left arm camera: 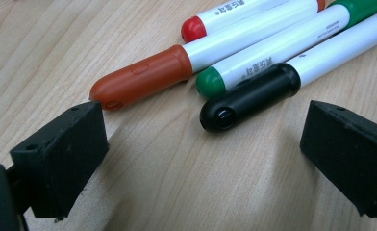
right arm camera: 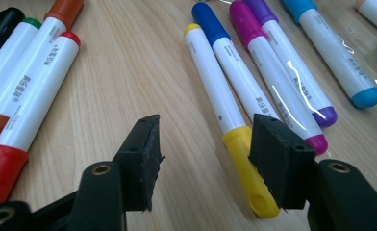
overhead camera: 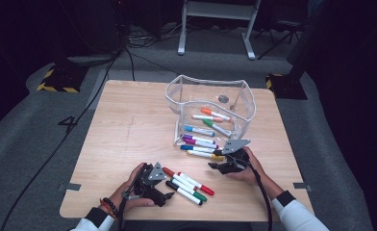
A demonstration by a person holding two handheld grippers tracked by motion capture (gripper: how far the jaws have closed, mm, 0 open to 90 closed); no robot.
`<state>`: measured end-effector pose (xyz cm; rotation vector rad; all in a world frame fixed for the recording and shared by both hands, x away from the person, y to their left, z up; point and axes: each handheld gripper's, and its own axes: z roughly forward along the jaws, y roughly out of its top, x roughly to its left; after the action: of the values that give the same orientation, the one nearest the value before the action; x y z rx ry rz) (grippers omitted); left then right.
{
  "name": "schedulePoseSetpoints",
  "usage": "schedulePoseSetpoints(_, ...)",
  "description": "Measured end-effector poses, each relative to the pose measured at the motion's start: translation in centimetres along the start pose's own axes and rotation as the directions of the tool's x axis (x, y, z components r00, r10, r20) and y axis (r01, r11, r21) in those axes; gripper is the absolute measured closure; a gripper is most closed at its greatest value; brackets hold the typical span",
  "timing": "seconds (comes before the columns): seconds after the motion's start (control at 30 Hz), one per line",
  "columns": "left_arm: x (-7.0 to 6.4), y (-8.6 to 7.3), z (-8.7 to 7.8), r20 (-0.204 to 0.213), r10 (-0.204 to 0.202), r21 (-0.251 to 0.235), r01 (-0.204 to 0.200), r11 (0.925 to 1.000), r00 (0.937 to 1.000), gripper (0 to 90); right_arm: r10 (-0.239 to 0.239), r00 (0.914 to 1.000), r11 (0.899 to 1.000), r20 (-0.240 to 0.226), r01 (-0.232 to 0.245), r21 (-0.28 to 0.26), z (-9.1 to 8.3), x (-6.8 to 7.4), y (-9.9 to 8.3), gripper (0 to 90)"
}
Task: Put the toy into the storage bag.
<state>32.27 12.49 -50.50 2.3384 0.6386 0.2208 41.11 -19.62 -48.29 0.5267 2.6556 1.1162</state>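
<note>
My right hand-held gripper (right arm camera: 203, 144), jaws half open and empty, straddles the yellow-capped white plastic marker (right arm camera: 225, 108) lying on the wooden bench (right arm camera: 129, 72) right of centre. It is probably light, stiff and slick; I'd pinch the barrel mid-length.

A light wooden table (overhead camera: 129, 125) carries a clear plastic pouch (overhead camera: 210, 103) at its far right. Several coloured markers (overhead camera: 203, 142) lie in a row at the pouch's mouth. Four more markers (overhead camera: 186, 185) lie side by side near the front edge.
</note>
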Motion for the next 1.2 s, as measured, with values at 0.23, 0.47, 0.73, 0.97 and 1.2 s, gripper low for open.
schedulePoseSetpoints(0.23, 0.0, 0.0, 0.0, 0.000, 0.000, 0.000, 0.000, 1.0000, 1.0000, 2.8, -0.002, 0.9997, 1.000, 0.026, 0.002, 0.000, 0.6, -0.4, 0.5, 45.4)
schedulePoseSetpoints(0.47, 0.0, 0.0, 0.0, 0.002, 0.001, -0.001, -0.001, 1.0000, 1.0000, 2.8, -0.007, 0.9996, 1.000, 0.027, 0.006, 0.016, 0.9, -0.7, 0.4, 45.6)
schedulePoseSetpoints(0.73, 0.0, 0.0, 0.0, 0.002, 0.002, -0.001, -0.002, 1.0000, 1.0000, 2.8, 0.022, 0.9989, 0.999, -0.042, -0.020, 0.042, 1.0, -0.8, -0.3, 55.0)
schedulePoseSetpoints(0.97, 0.0, 0.0, 0.0, 0.002, 0.002, -0.002, -0.002, 1.0000, 1.0000, 2.8, -0.001, 0.9976, 0.999, -0.070, 0.004, 0.040, 1.2, -0.2, -0.2, 69.0)
schedulePoseSetpoints(1.2, 0.0, 0.0, 0.0, 0.002, 0.002, -0.001, -0.002, 1.0000, 1.0000, 2.9, -0.022, 0.9978, 0.999, -0.063, 0.025, 0.046, 1.2, 0.2, -0.1, 75.0)
